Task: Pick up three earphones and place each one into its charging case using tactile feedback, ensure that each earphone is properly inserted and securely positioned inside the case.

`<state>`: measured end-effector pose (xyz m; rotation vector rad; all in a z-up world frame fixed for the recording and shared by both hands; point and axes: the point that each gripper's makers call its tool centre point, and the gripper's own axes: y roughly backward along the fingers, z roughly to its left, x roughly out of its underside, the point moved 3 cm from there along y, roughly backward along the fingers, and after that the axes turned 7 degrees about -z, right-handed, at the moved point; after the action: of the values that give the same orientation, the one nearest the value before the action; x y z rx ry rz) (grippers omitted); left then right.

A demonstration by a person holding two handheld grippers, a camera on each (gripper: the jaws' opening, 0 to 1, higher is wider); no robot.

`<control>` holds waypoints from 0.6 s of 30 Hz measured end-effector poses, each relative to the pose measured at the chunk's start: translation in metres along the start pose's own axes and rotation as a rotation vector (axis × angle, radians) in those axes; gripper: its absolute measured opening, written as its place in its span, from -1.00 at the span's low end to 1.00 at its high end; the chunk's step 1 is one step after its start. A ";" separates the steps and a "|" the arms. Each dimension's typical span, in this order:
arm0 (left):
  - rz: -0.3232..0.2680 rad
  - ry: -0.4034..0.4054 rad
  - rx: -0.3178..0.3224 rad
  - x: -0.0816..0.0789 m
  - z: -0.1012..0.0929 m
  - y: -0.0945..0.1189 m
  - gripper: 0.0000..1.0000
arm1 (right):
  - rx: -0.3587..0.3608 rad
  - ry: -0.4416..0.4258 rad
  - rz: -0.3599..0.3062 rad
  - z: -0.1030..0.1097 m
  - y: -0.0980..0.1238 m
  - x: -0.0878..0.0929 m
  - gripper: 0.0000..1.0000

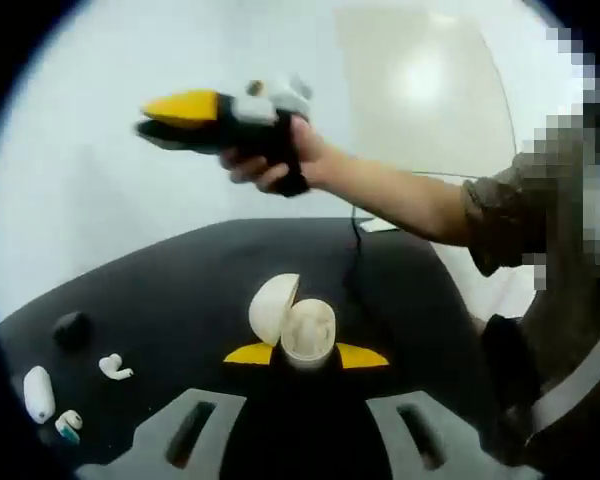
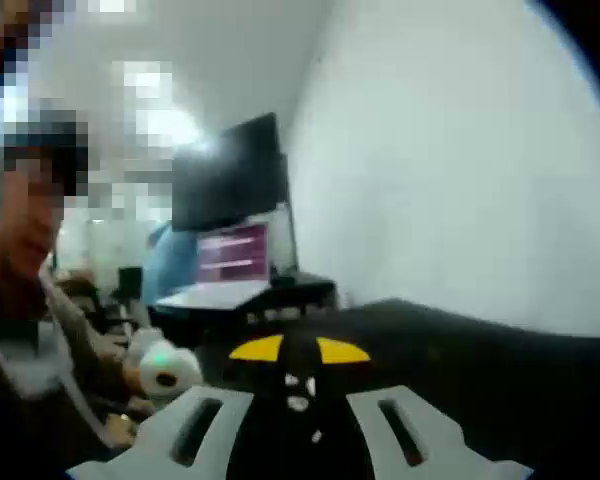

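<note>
An open white charging case is clamped between the left gripper jaws above the black table. The right gripper is raised, its jaws closed on something small and indistinct. One white earphone lies loose on the table beside other cases, so most placements are judged outstanding.

It looked like an office or lab workspace. A dark monitor hung above a lit laptop on a desk, beside plain white walls, and the work lay on a black table.
</note>
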<state>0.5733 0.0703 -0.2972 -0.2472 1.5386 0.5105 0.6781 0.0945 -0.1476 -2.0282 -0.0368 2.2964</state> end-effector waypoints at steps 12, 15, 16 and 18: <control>-0.005 0.046 0.011 -0.001 0.002 -0.003 -0.64 | -0.108 0.067 0.653 -0.029 -0.079 0.137 -0.76; -0.005 0.044 0.014 -0.002 0.001 -0.006 -0.64 | -0.130 0.029 0.639 -0.026 -0.083 0.145 -0.75; -0.006 0.047 0.014 -0.002 0.001 -0.007 -0.64 | -0.128 0.027 0.637 -0.028 -0.083 0.146 -0.75; -0.006 0.050 0.014 -0.002 0.002 -0.008 -0.64 | -0.119 0.029 0.647 -0.031 -0.084 0.150 -0.76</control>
<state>0.5783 0.0640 -0.2962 -0.2555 1.5893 0.4919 0.6939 0.1884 -0.2936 -2.3994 0.5805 2.6550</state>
